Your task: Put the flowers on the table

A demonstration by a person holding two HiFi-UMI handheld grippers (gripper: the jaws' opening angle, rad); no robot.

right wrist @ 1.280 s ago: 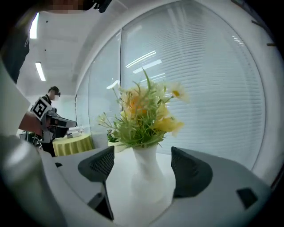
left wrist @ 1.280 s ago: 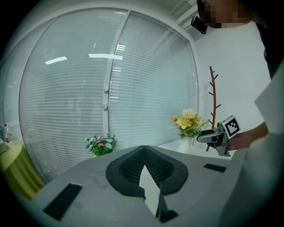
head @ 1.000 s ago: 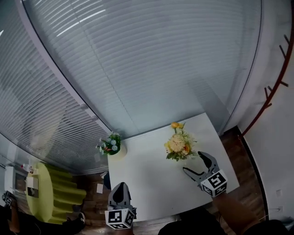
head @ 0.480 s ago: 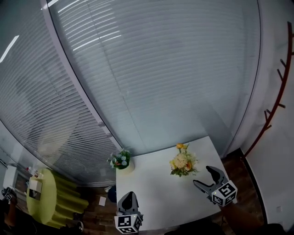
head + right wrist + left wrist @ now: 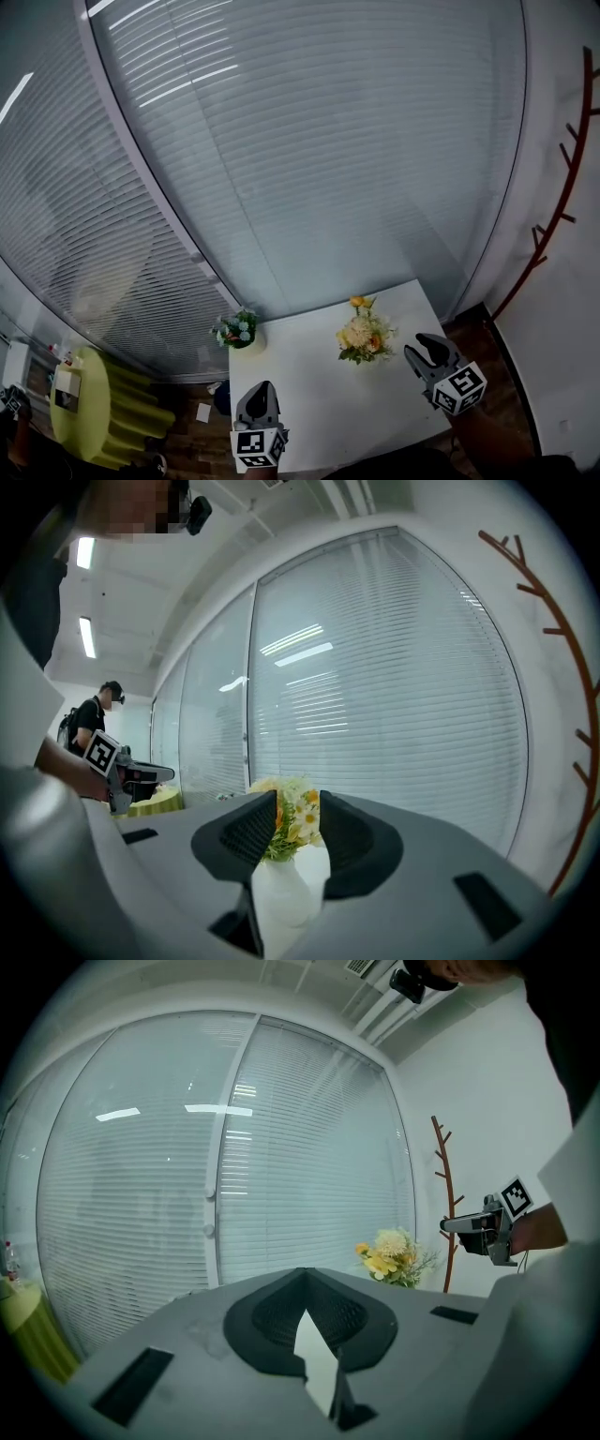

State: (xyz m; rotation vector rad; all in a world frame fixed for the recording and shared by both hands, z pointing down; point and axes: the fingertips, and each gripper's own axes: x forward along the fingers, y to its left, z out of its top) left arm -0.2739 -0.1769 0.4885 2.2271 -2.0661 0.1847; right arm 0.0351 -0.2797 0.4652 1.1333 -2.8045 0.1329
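A yellow and white bouquet (image 5: 364,336) in a white vase (image 5: 286,892) stands upright on the white table (image 5: 309,398), right of its middle. My right gripper (image 5: 424,349) hovers just right of it, apart from it. Its jaws are closing with a narrow gap and nothing between them; the bouquet (image 5: 292,822) shows through the gap, farther off. Over the table's near edge my left gripper (image 5: 260,394) is shut and holds nothing. The bouquet (image 5: 394,1255) lies ahead and to the right of it in the left gripper view (image 5: 302,1274).
A small pot of pale flowers (image 5: 236,328) sits on the table's far left corner. Glass walls with blinds close off the far side. A red-brown coat stand (image 5: 553,225) rises at the right. A yellow-green seat (image 5: 94,408) is left of the table.
The right gripper's jaws have narrowed from wide open. The right gripper stays just right of the bouquet, and the head view has tipped upward.
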